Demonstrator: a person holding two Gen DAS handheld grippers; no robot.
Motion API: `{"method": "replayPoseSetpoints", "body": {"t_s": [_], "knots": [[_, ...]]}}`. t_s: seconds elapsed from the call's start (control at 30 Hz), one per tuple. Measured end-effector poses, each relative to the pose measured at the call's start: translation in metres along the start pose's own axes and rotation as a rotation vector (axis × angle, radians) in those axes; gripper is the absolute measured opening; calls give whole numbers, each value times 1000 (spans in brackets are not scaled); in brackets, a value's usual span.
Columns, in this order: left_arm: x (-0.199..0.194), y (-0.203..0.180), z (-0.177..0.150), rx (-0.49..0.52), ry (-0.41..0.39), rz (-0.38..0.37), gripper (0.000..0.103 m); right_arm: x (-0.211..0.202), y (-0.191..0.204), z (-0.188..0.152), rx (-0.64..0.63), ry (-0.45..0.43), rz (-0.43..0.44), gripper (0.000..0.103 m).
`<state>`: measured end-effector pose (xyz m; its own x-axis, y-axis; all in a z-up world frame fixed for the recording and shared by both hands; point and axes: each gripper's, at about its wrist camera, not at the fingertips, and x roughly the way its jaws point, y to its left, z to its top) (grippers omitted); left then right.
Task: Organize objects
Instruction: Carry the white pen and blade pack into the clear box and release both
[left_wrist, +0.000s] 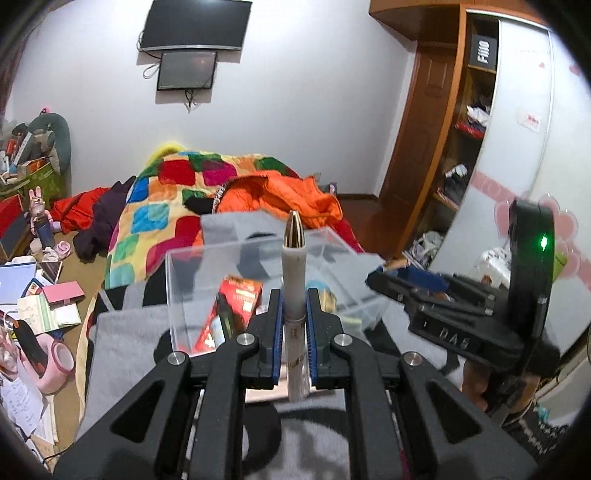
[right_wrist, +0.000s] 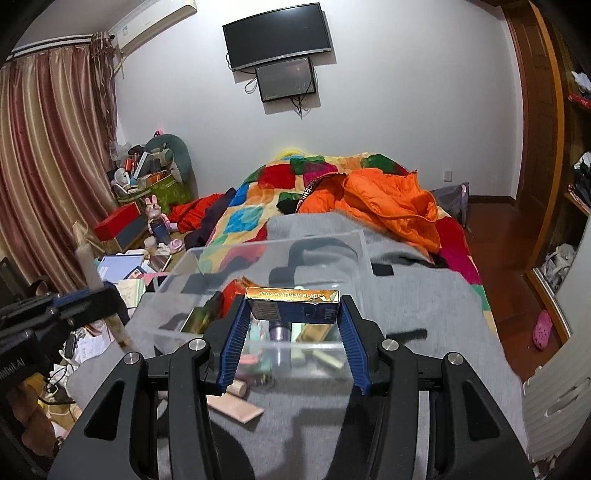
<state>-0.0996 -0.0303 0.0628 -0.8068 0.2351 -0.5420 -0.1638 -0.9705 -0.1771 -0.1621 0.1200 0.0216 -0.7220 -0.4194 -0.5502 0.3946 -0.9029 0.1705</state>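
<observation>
Room: bedroom with a messy bed (right_wrist: 369, 206), bright quilt and orange jacket on it, a TV (right_wrist: 277, 35) on the white wall.
Surface: grey blanket (right_wrist: 424, 295) spread over the near end of the bed.
Box: clear plastic box (right_wrist: 280, 243) sits on the blanket, already holding small tubes and packs.
Left gripper (left_wrist: 294, 306): fingers nearly shut, squeezing a thin white pen-shaped tube (left_wrist: 293, 280) with a gold tip, held upright just in front of the box.
Tube feel: light, hard, smooth and round, so it could slip or tip; best held in the middle, as it is now.
Right gripper (right_wrist: 293, 314): fingers partway wide, pinching a small blade pack (right_wrist: 291, 304) by its two short ends, above the near wall of the box.
Pack feel: light thin cardboard, easy to crush, so a soft squeeze on the ends looks right.
Next, I think: both things go down into the box.
</observation>
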Motion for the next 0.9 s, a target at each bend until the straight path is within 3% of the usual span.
{"method": "replayPoseSetpoints", "body": {"t_s": [0.37,0.63,0.9], "knots": [[35,11,25,-58,-19,32,10,35,-5,8,22,44,1,45],[81,21,16,-138,76,-29,10,61,-3,-1,0,110,4,45],[105,34,3,-203,178,-11,10,78,2,-8,-19,164,8,45]]}}
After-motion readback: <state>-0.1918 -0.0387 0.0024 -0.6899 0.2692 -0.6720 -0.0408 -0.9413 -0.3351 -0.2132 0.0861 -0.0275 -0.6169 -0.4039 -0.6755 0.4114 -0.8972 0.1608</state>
